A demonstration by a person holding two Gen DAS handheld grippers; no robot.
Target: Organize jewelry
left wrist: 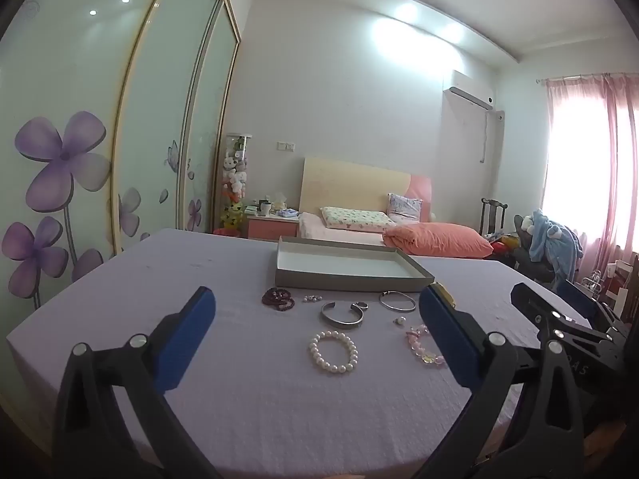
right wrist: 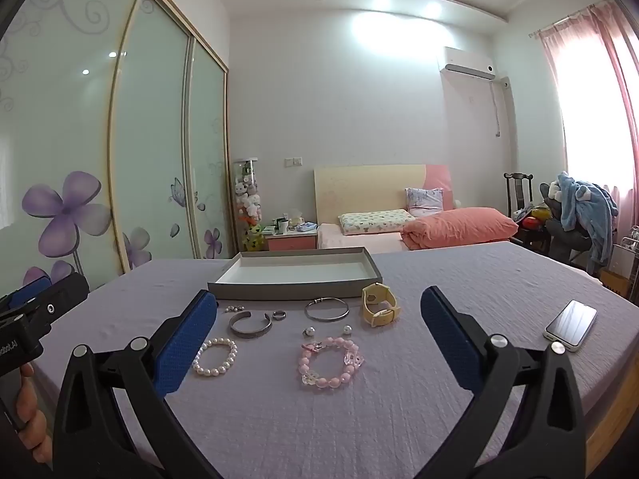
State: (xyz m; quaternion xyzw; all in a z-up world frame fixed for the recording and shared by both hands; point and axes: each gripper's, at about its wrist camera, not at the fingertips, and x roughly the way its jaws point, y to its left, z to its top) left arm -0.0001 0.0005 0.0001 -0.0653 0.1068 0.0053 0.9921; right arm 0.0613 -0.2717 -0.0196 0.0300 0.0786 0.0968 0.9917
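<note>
Surface: a table point(right wrist: 399, 419) covered in a lilac cloth, in a bedroom.

Left tool point(left wrist: 317, 311): blue pads spread as wide as they go, nothing between them or touching them. It hangs over the near edge of the table, tipped slightly down toward the jewelry. In the right wrist view its black body shows at the left side, gripped by a hand point(right wrist: 34, 423).

Right tool point(right wrist: 319, 311): also fully spread, holding nothing, hanging above the near edge, beside the left one.

Tray point(right wrist: 295, 279): shallow grey box with white inside, at the far middle of the table, no jewelry visible in it.

Jewelry, all loose on the cloth between the tray and the near edge:
- Dark red bead bracelet point(left wrist: 278, 299), toward the left, near the tray's front wall.
- Small earrings point(left wrist: 312, 298) just right of it.
- Open silver cuff point(right wrist: 251, 324), with a small ring point(right wrist: 279, 315) beside it.
- Thin silver bangle point(right wrist: 326, 309), just in front of the tray.
- Yellow watch point(right wrist: 379, 308), standing on its strap near the tray's right front corner.
- White pearl bracelet point(right wrist: 215, 357), nearer the front edge, left of centre.
- Pink bead bracelet point(right wrist: 330, 363) with clear charms, right of the pearl one.
- Two small round pieces point(right wrist: 308, 332), kind unclear, between the bangle and the pink bracelet.

Phone point(right wrist: 571, 324): lies face up toward the right edge, well apart from the jewelry.
</note>
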